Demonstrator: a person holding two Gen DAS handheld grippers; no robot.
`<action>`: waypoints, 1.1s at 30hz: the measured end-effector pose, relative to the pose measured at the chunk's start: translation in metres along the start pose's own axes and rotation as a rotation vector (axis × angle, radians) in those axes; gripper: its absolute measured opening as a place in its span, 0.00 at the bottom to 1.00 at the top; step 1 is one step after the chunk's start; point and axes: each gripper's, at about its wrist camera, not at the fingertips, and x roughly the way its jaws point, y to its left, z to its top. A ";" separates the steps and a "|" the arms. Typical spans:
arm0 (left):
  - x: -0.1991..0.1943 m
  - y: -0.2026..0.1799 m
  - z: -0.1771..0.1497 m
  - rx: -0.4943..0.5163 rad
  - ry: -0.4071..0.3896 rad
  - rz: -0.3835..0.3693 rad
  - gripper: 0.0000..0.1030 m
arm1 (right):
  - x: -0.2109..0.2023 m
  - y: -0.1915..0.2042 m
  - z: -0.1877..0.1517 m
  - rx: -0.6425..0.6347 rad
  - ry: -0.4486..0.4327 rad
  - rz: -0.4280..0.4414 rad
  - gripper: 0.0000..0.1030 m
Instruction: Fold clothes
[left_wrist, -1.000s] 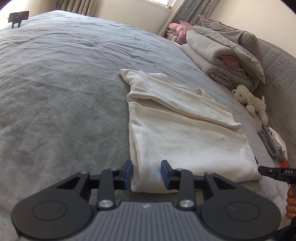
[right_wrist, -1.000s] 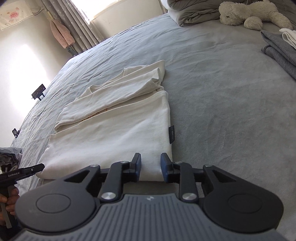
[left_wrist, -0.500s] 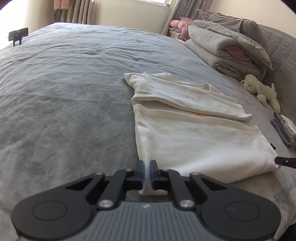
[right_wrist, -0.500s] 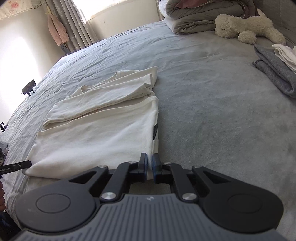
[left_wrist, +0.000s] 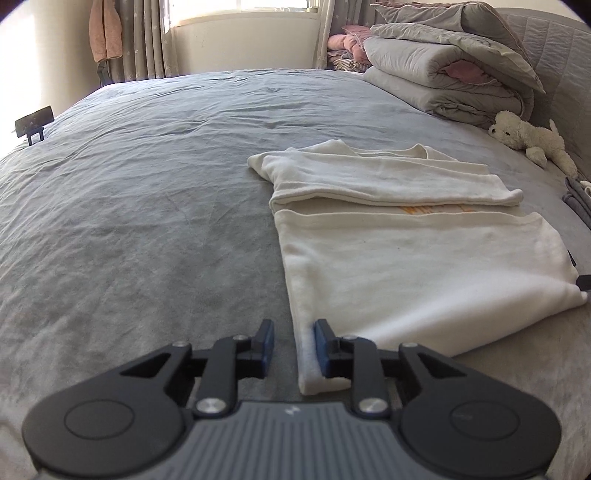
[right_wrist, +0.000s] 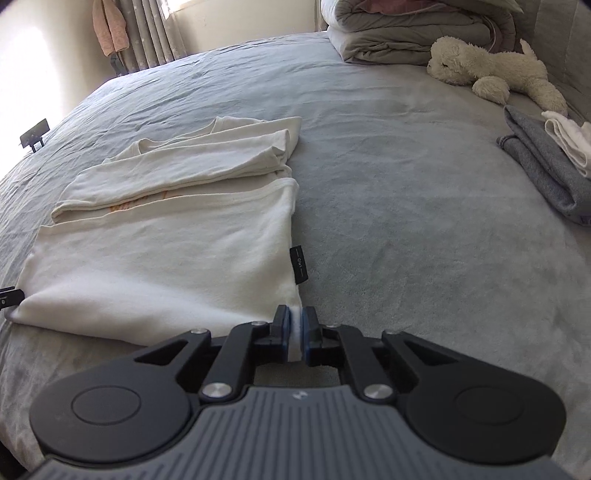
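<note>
Here the left tongs (left_wrist: 291, 345) sit low at the bottom centre of the left wrist view, jaws apart, with the near left corner of the cream cotton long-sleeved shirt (left_wrist: 413, 266) lying between them against the right pad. The right tongs (right_wrist: 294, 332), bottom centre of their own view, are pinched tight on the shirt's other near corner, white cloth showing between the blue pads (right_wrist: 282, 328). The shirt lies flat on the grey bed (left_wrist: 147, 206), sleeves folded across its upper part, a small black tag (right_wrist: 299, 265) at its right hem.
</note>
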 end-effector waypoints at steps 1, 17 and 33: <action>-0.006 0.006 0.004 -0.026 -0.020 -0.009 0.33 | -0.006 0.005 0.001 -0.029 -0.042 -0.012 0.13; -0.005 -0.080 -0.009 0.166 -0.107 -0.118 0.34 | 0.020 0.121 -0.016 -0.306 -0.050 0.240 0.15; 0.015 -0.088 -0.025 0.192 -0.088 -0.080 0.36 | 0.025 0.109 -0.017 -0.313 -0.038 0.226 0.13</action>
